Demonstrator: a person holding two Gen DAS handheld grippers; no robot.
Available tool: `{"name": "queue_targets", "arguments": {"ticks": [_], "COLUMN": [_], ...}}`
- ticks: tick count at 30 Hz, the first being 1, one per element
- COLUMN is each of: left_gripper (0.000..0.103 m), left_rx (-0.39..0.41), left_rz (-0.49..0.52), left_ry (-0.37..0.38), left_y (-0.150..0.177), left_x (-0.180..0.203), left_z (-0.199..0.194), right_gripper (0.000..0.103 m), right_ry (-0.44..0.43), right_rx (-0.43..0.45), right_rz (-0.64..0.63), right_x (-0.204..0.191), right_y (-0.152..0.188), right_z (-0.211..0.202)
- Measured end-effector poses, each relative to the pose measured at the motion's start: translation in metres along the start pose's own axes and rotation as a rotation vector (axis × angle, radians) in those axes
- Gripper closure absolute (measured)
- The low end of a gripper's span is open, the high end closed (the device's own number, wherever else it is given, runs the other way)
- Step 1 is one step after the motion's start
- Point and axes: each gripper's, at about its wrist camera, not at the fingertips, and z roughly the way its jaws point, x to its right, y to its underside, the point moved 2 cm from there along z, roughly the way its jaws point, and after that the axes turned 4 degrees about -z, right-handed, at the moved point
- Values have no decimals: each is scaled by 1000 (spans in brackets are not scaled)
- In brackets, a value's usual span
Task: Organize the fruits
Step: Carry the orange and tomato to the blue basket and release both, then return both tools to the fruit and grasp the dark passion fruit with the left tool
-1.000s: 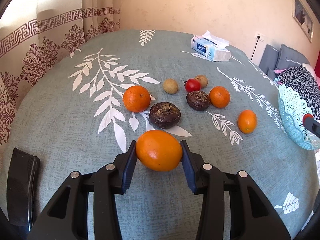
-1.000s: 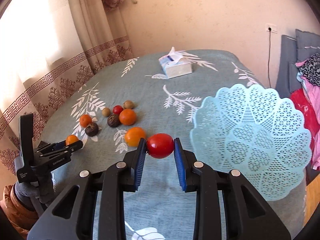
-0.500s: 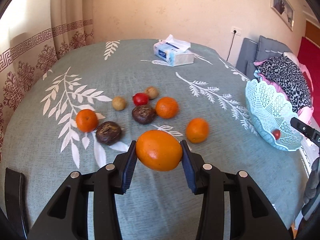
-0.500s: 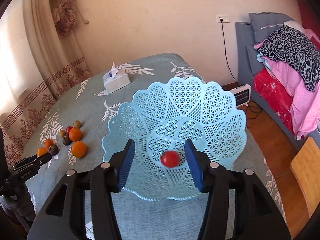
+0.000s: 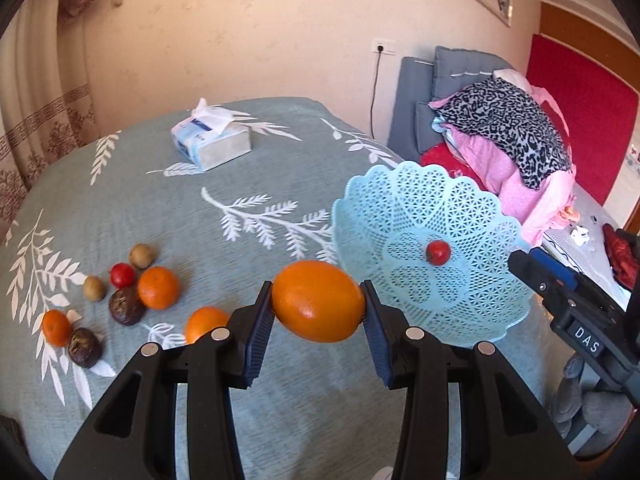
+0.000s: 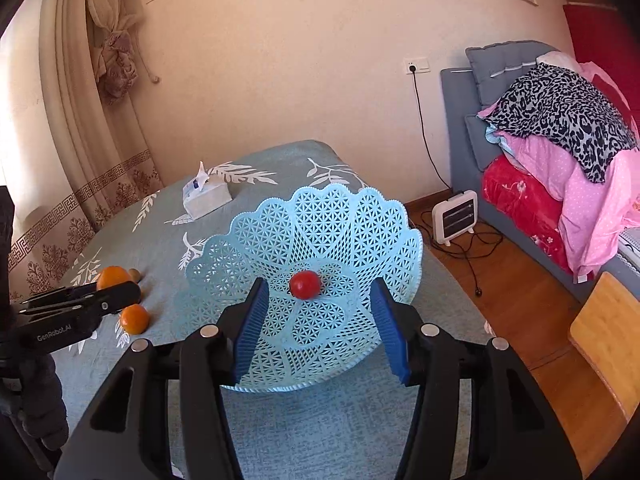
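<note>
One large orange (image 5: 318,301) is sitting clamped in the left gripper (image 5: 318,312), long axis running across the pads from finger to finger. Ahead and to the right of it, the blue basket (image 5: 404,188) is resting on the surface (image 5: 160,208), holding one red tomato (image 6: 305,285). The right gripper (image 6: 320,320) is hovering spread wide and empty over the basket (nearer, but carrying nothing). Seven loose fruits are lying to the left.

a tissue box (image 5: 211,143) sits on the leaf-print tablecloth (image 5: 160,208); heater (image 6: 456,216) on the floor.
</note>
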Motion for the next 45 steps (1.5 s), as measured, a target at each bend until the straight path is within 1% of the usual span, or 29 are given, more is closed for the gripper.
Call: {"name": "queue_targets", "arguments": {"ticks": [4, 7, 8, 9, 11, 13, 17, 18, 20, 22, 24, 26, 35, 39, 42, 45], "left_gripper": [60, 59, 57, 47, 36, 36, 30, 28, 27, 27, 24, 21, 21, 21, 21, 21], "left_rx": [-5, -28, -35, -34, -14, 3, 23, 28, 38, 51, 64, 69, 91, 85, 68, 53], "left_rz": [46, 55, 54, 50, 34, 26, -8, -19, -40, -61, -87, -117, -237, -307, -354, -379], "left_ry": [54, 94, 100, 100, 97, 92, 72, 63, 48, 25, -11, -31, -170, -232, -274, -302], "left_y": [-6, -8, -7, -7, -7, -7, -5, -5, -3, -2, 1, 5, 30, 44, 52, 57], "left_x": [27, 39, 40, 40, 36, 29, 11, 5, -6, -19, -34, -49, -125, -162, -185, -201], "left_z": [12, 20, 23, 24, 22, 17, 9, 6, -1, -8, -15, -21, -48, -55, -53, -48], "right_gripper": [42, 42, 42, 42, 41, 40, 39, 39, 36, 35, 35, 35, 35, 35, 34, 34], "right_ry": [-5, -4, -3, -2, -3, -4, -11, -12, -16, -24, -32, -43, -119, -171, -201, -226], "right_rx": [13, 17, 18, 17, 12, 10, 4, 3, 5, 7, 8, 6, -27, -61, -86, -106], "right_rz": [20, 29, 29, 29, 27, 21, -2, -10, -23, -34, -46, -58, -137, -160, -181, -200], "right_x": [5, 7, 6, 6, 5, 2, -9, -12, -18, -24, -30, -38, -83, -104, -120, -135], "right_y": [-1, -2, -2, -2, -2, -1, -1, -1, -2, -3, -4, -3, 0, 5, 10, 14], "right_z": [-4, -6, -6, -6, -6, -7, -7, -7, -9, -11, -12, -13, -10, -3, 3, 7]}}
